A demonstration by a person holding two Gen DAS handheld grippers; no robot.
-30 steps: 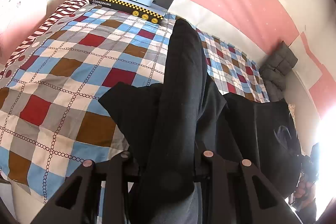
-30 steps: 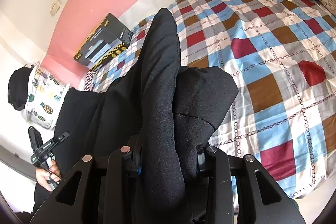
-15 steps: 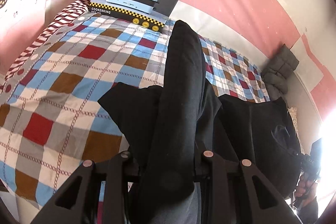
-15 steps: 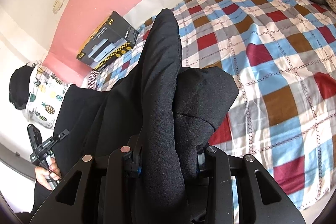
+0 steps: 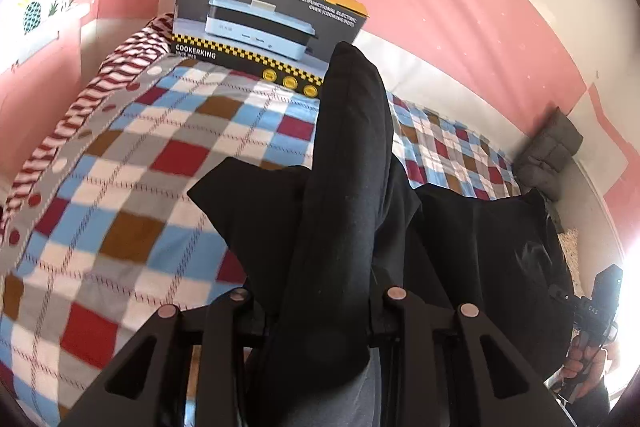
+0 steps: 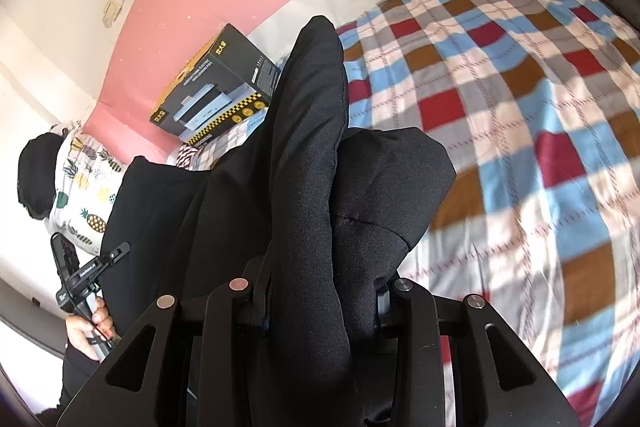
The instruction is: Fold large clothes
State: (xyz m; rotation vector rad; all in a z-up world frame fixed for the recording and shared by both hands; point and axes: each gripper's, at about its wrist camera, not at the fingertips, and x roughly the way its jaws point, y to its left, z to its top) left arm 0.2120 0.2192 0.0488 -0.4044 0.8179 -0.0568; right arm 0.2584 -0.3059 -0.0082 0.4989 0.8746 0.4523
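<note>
A large black garment [image 5: 344,187] hangs between my two grippers above the checked bedspread [image 5: 132,195]. My left gripper [image 5: 320,303] is shut on one bunched edge of it; the cloth stands up between the fingers and hides their tips. My right gripper [image 6: 320,291] is shut on another bunched edge of the same garment [image 6: 312,155]. The cloth spans sideways between them. The right gripper and its hand show at the far right of the left wrist view [image 5: 592,319]. The left gripper shows at the lower left of the right wrist view [image 6: 80,279].
A cooker box [image 5: 264,23] stands at the head of the bed against the pink wall. A striped cloth [image 5: 92,99] lies along the left edge. A grey folded quilt [image 5: 552,151] sits at the far corner. A pineapple-print pillow [image 6: 84,187] lies beside the bed.
Both grippers have moved with the garment still held; the bed slides lower and farther in both views, and the box looms nearer in the left view. The grips are unchanged.
</note>
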